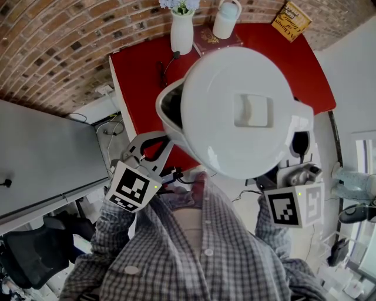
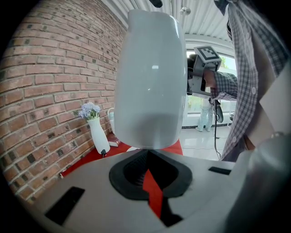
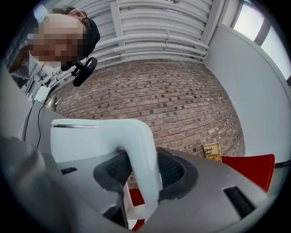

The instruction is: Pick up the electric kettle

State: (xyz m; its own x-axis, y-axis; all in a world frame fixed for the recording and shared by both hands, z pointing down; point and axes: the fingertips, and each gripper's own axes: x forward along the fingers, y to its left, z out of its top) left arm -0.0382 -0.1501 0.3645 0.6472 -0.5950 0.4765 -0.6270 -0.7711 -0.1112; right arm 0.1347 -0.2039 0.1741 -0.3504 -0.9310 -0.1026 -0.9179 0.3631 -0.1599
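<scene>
Electric kettle [image 1: 235,111]: white, lid on, raised clear of the red bench [image 1: 135,76] and close under the head camera, which looks down on the lid.

Right tongs [image 3: 141,182]: jaws stand wide and are clamped on the kettle's handle [image 3: 143,150], one dark pad on each side of it. The handle runs upright through the gap, with the kettle body to the left in the right gripper view.

Left tongs [image 2: 150,179]: jaws drawn almost together, with only a thin slit showing red bench, and nothing gripped. The tips sit at the kettle's lower wall on the spout side; contact cannot be confirmed.

On the bench, well below the kettle: a white vase [image 1: 182,32] with flowers, a white jug [image 1: 226,17] and a yellow book [image 1: 292,20], all along the brick wall [image 1: 53,47].
</scene>
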